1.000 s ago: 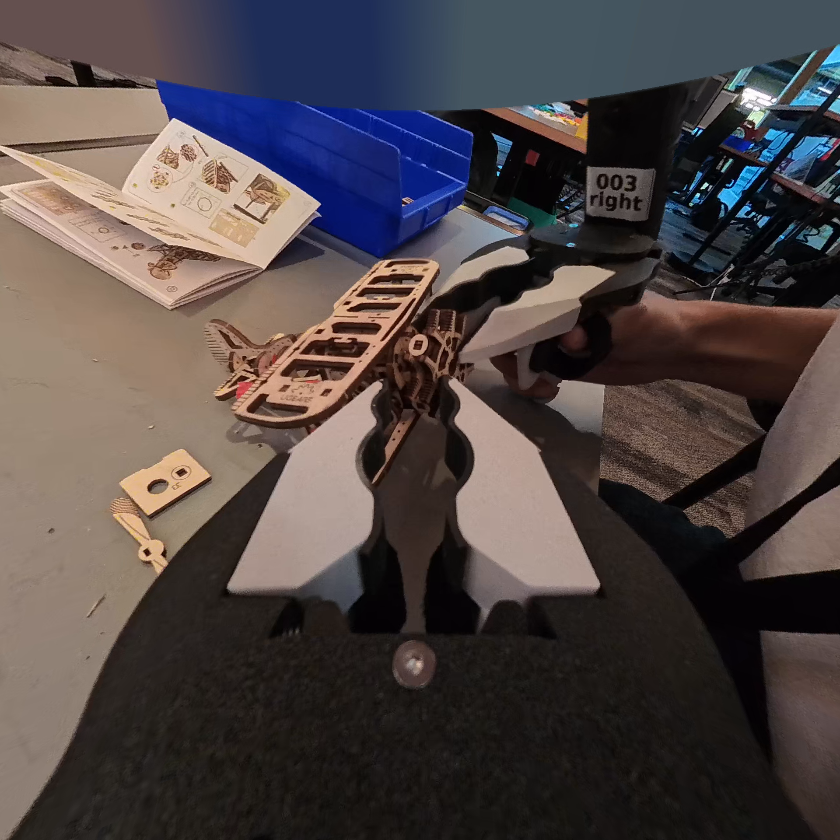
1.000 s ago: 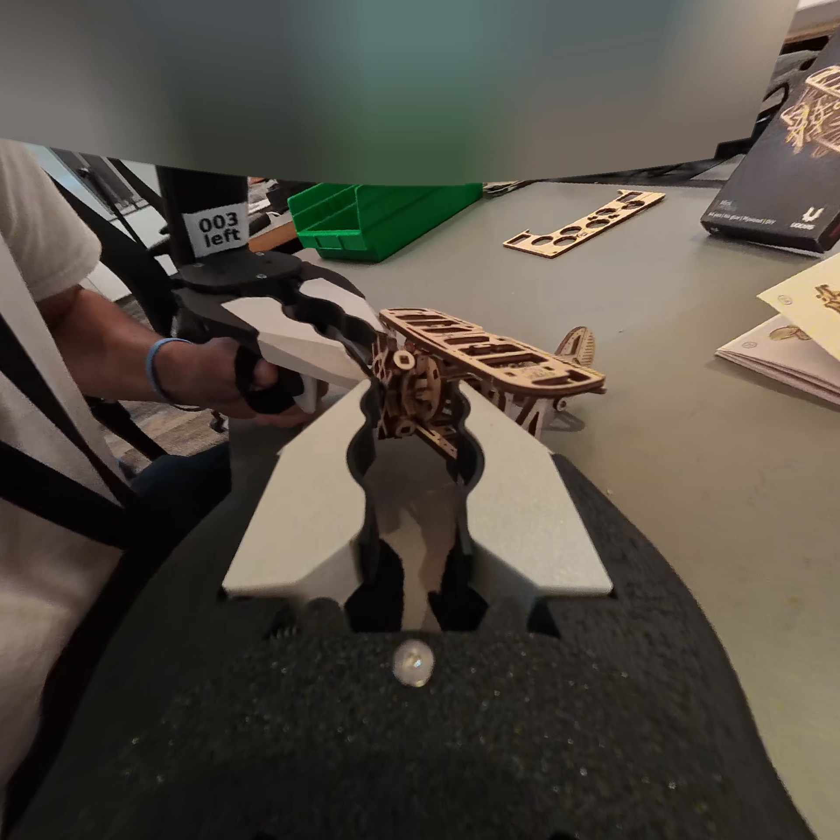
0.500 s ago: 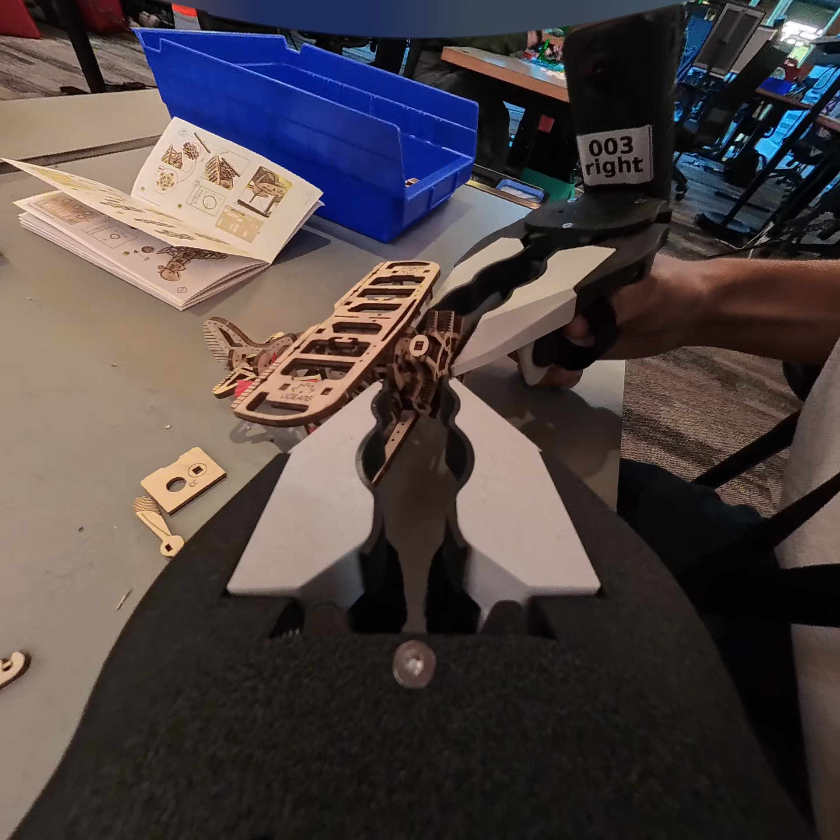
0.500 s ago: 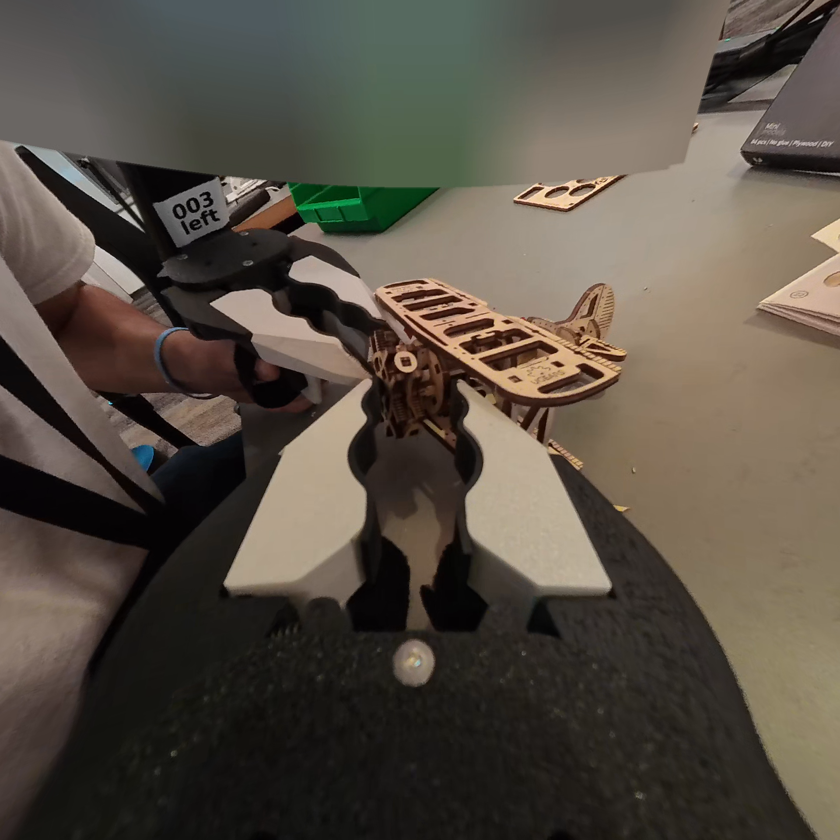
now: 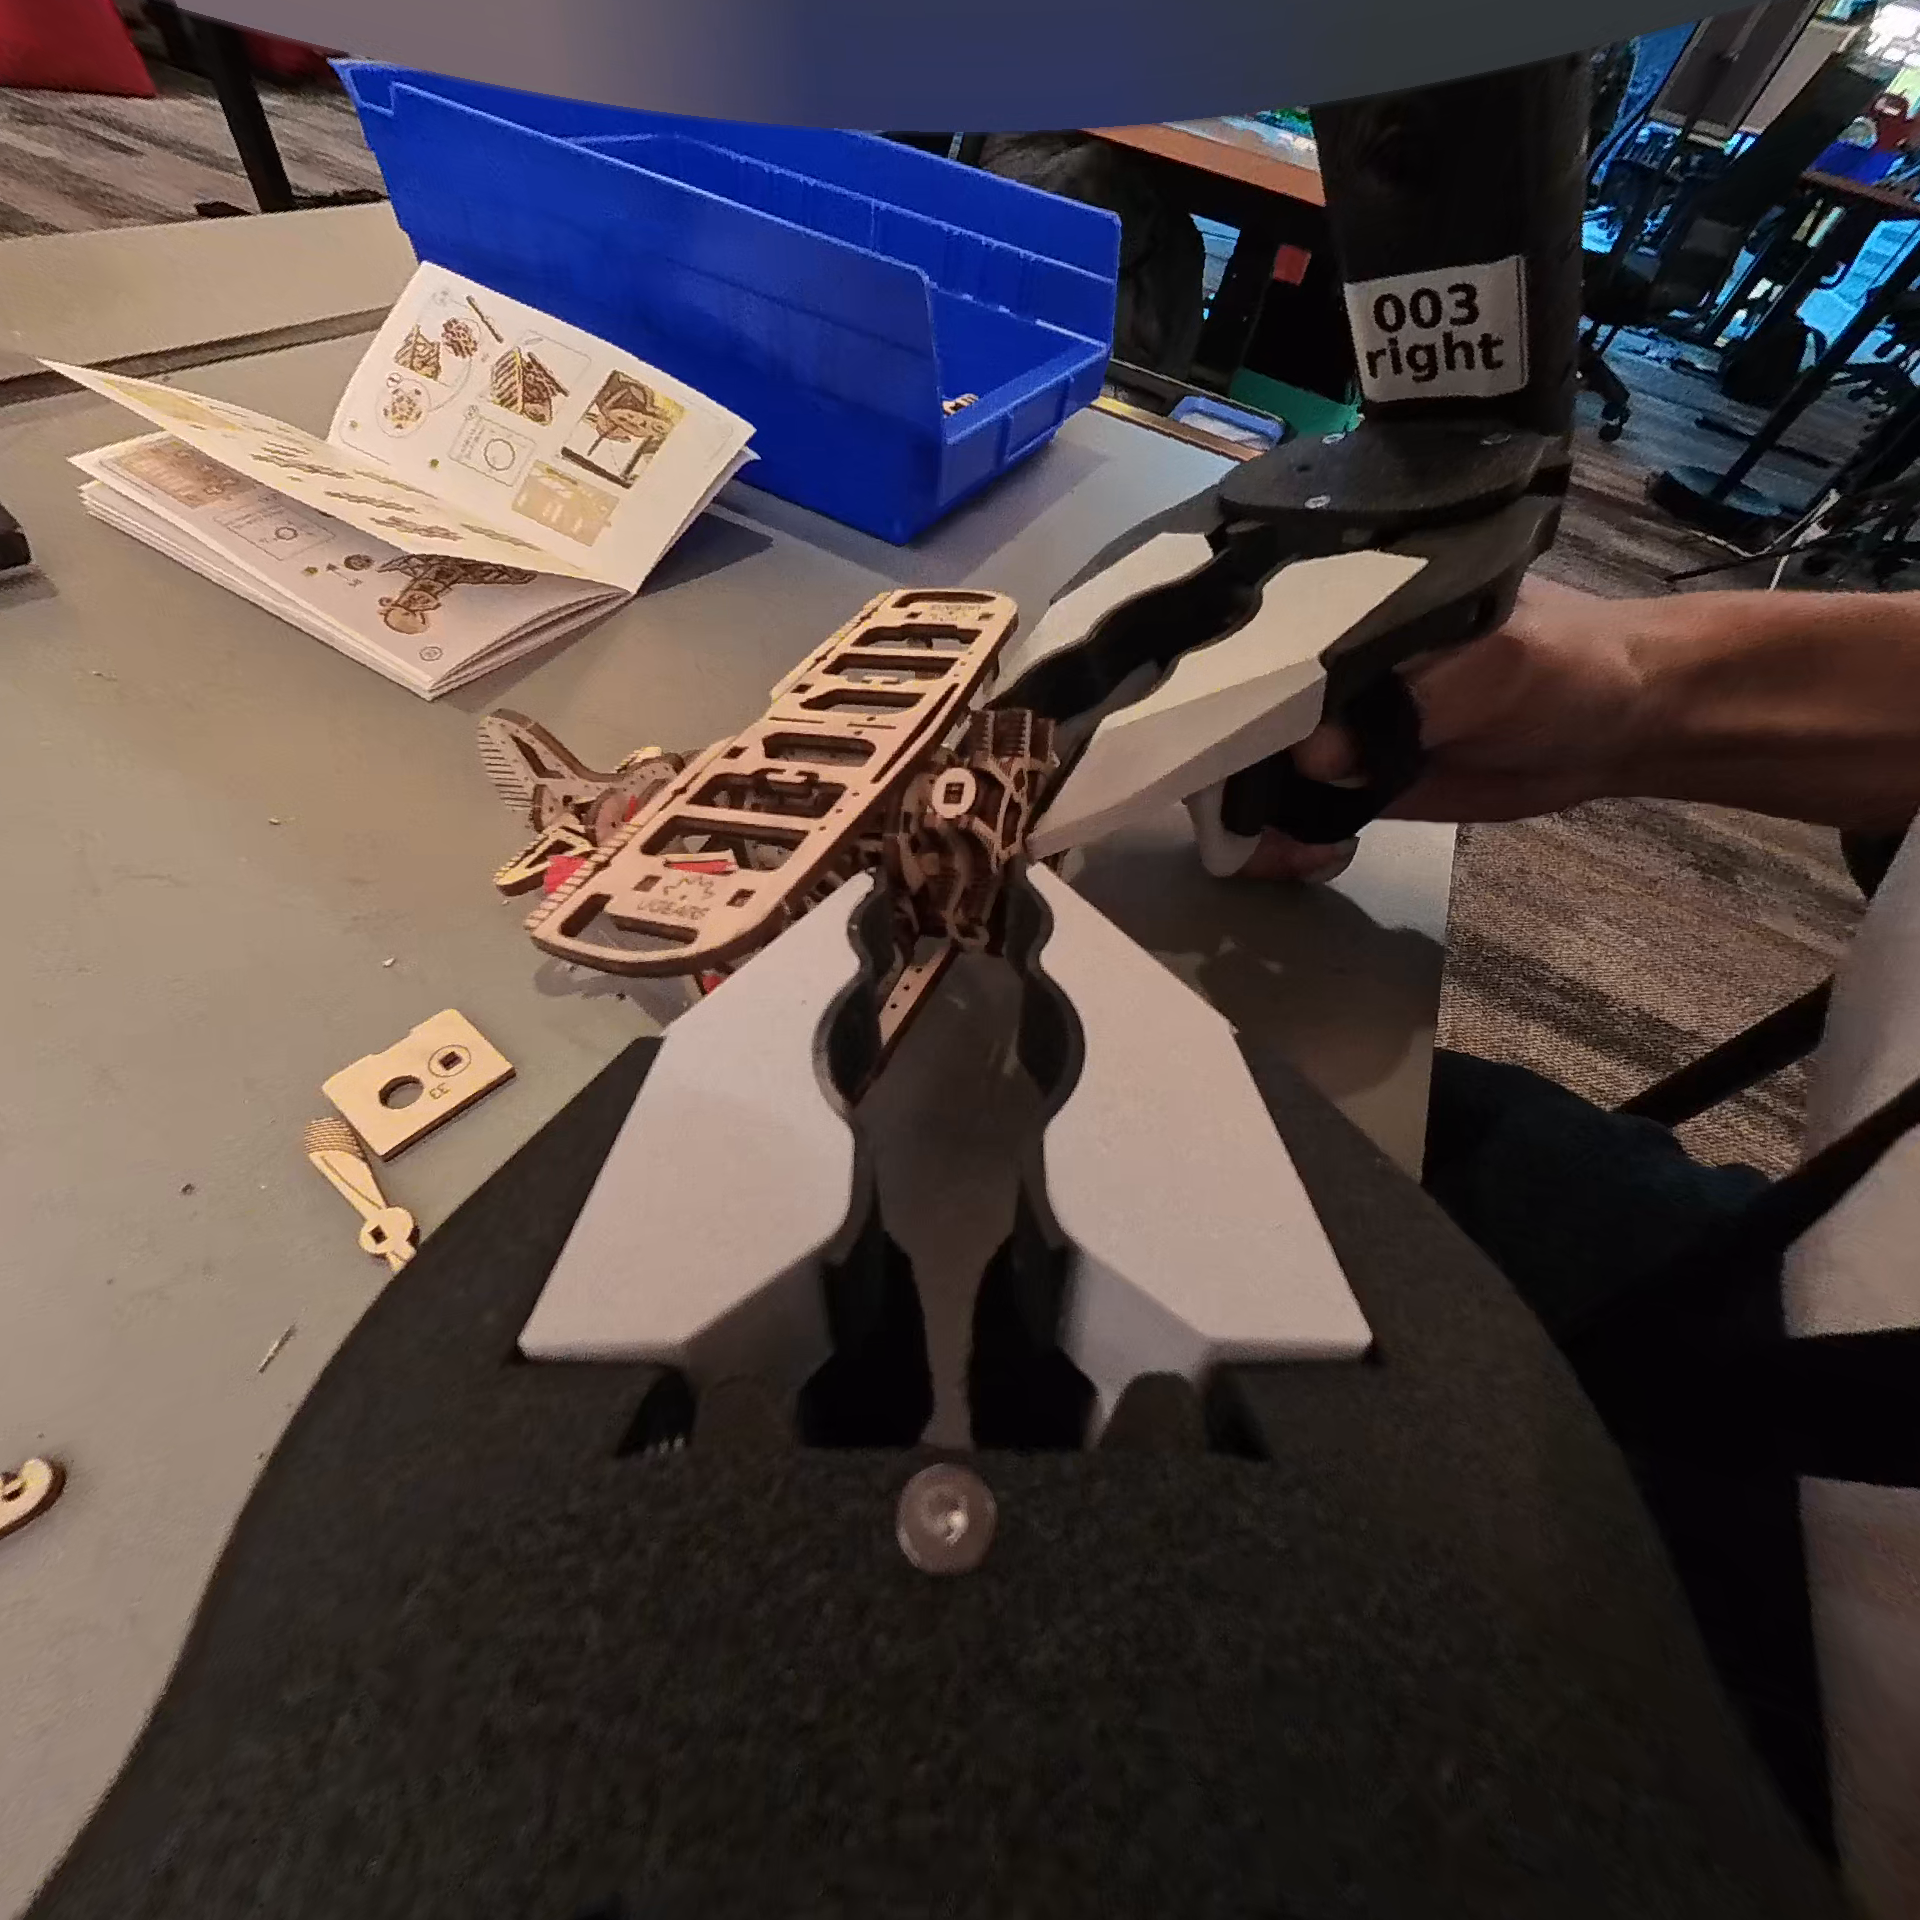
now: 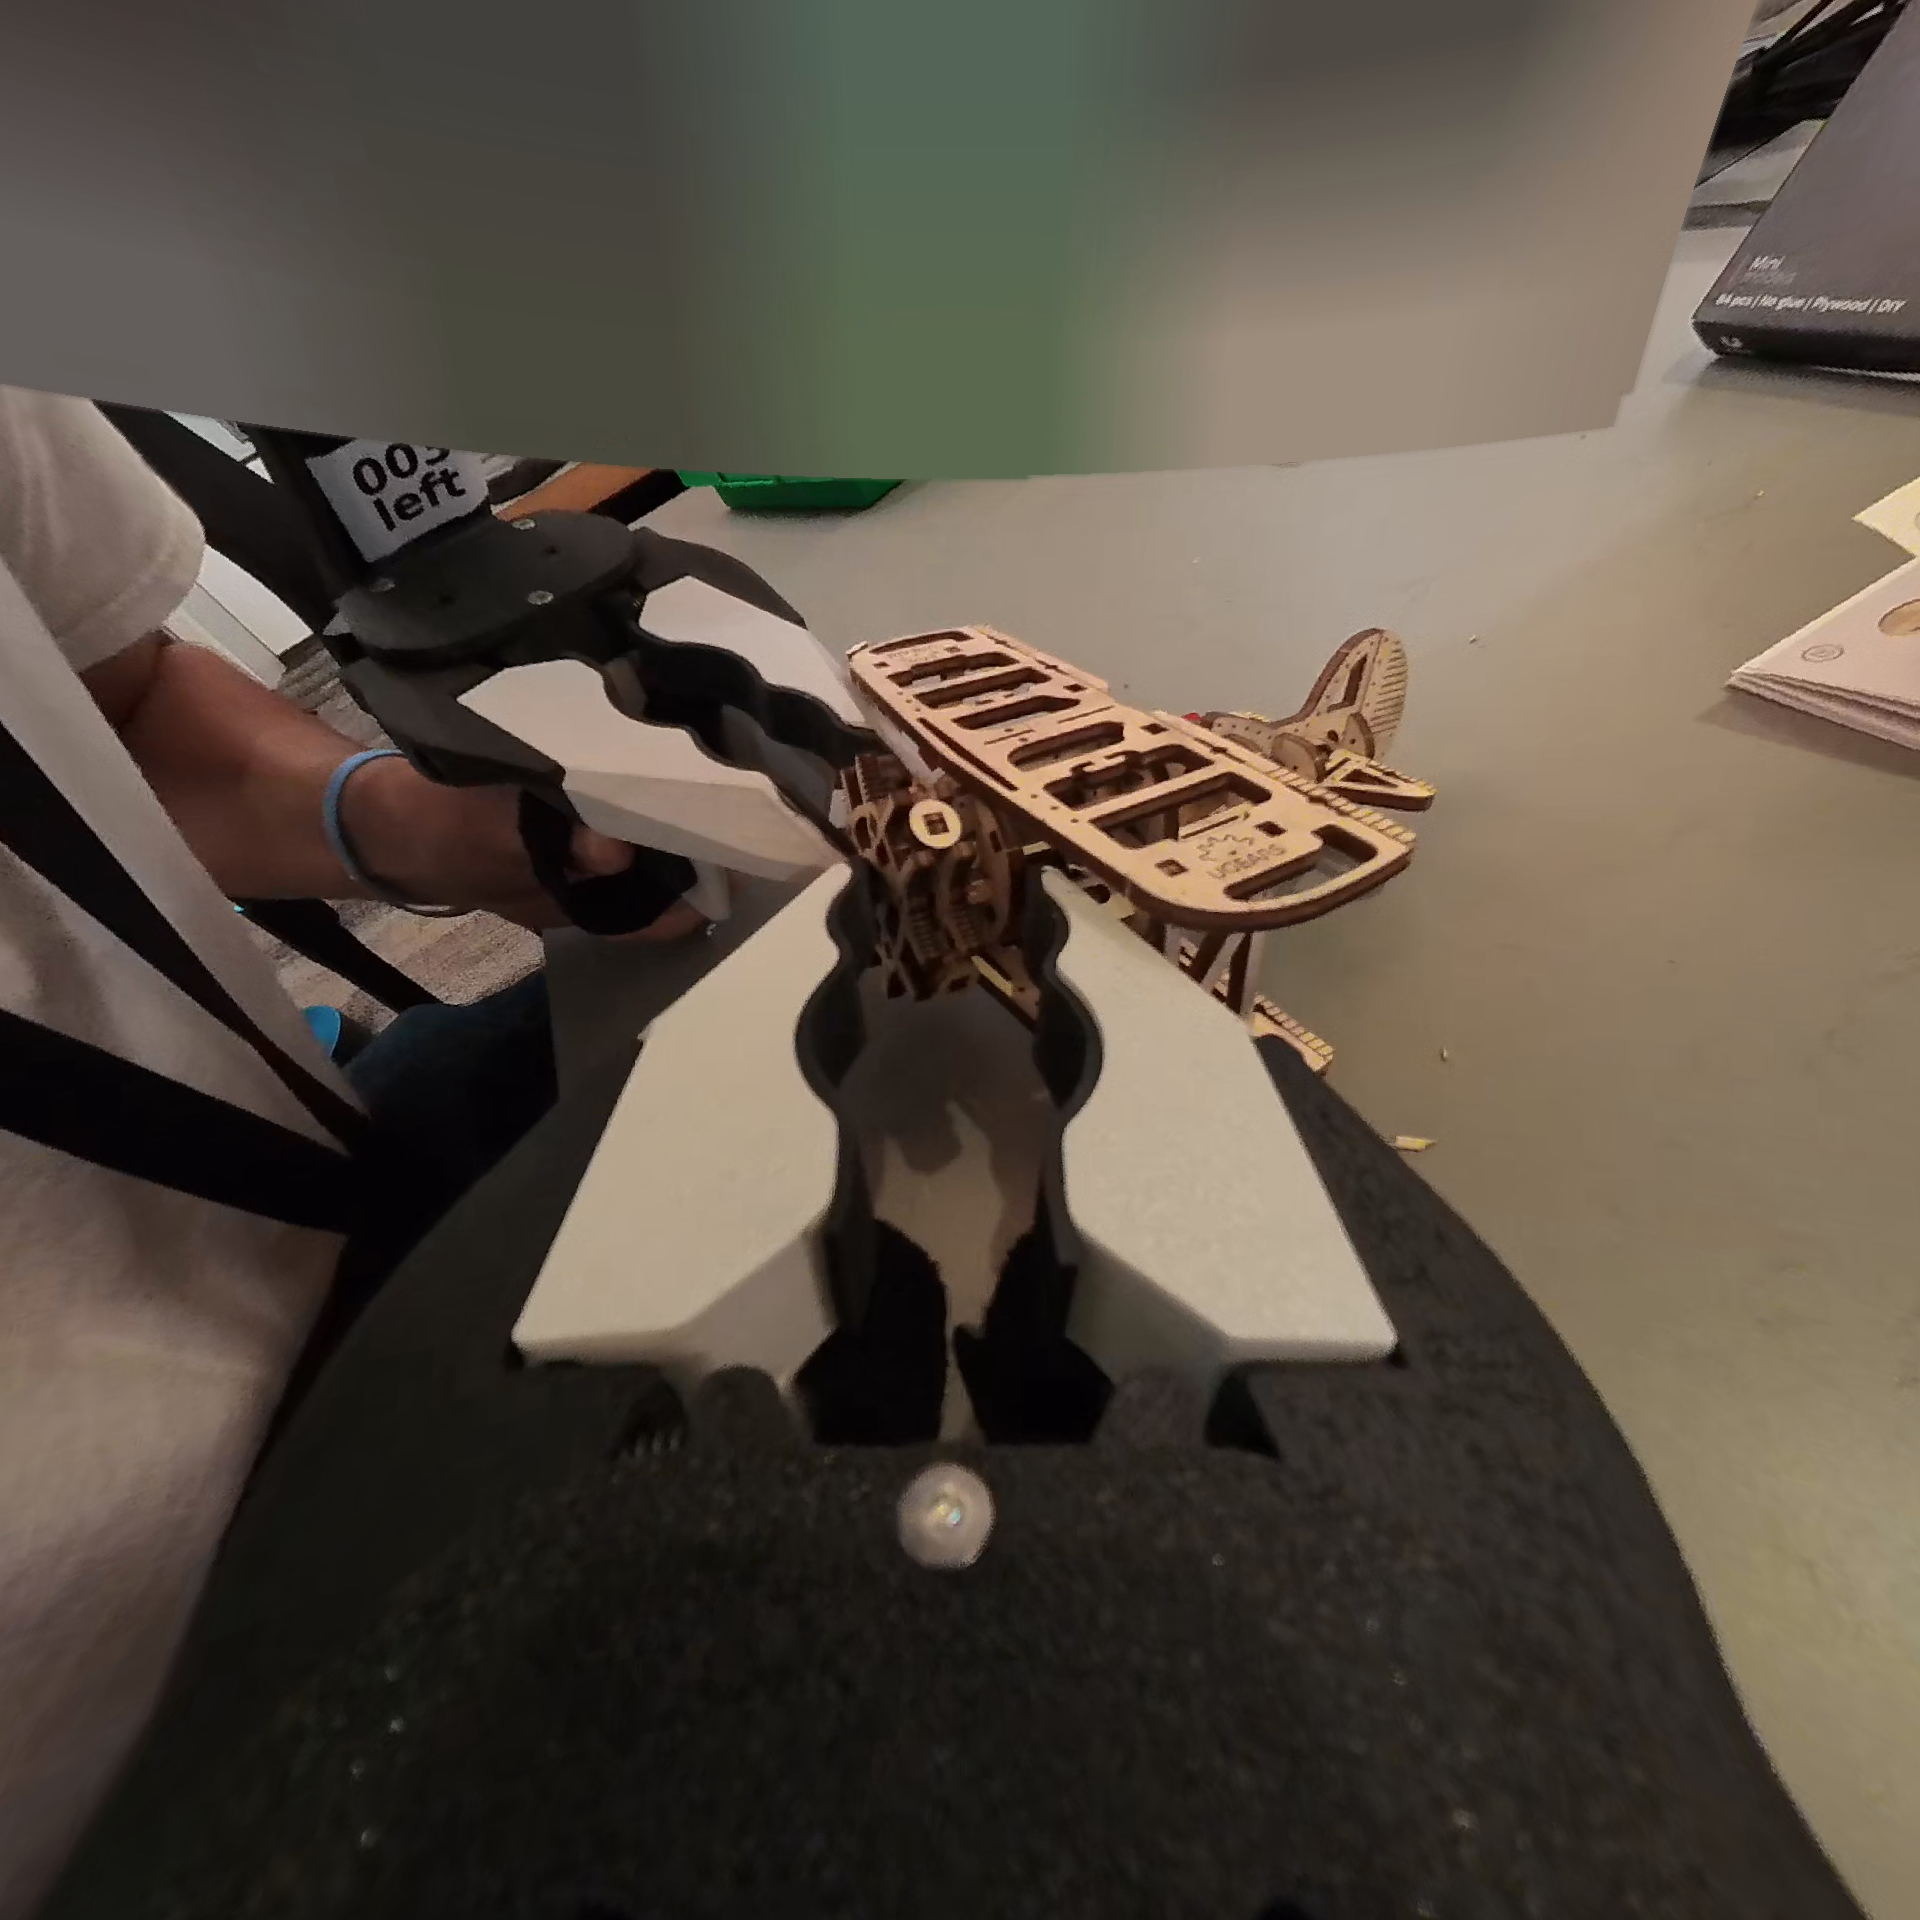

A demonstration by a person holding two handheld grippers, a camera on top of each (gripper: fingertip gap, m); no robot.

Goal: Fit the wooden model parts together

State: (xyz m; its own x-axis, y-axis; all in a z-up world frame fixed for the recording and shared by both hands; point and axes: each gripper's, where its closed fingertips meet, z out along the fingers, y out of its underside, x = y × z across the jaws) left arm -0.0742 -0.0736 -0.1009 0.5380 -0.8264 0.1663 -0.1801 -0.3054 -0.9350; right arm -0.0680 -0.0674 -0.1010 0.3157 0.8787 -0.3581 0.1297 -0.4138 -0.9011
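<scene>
Left wrist view: both grippers (image 5: 951,894) clamp the wooden plane (image 5: 790,790) (nose end).

My left gripper (image 5: 948,904) and right gripper (image 6: 940,914) meet nose to nose at an angle, each with jaws closed tight, fingertips almost touching

The wooden model plane (image 5: 769,790) is seen in pale brown with darker laser-cut edges and small red parts underneath. The bin (image 5: 748,281) is coloured bright blue. The table (image 5: 156,935) is grey. The fingers (image 5: 717,1132) are light grey, lined with black.
</scene>
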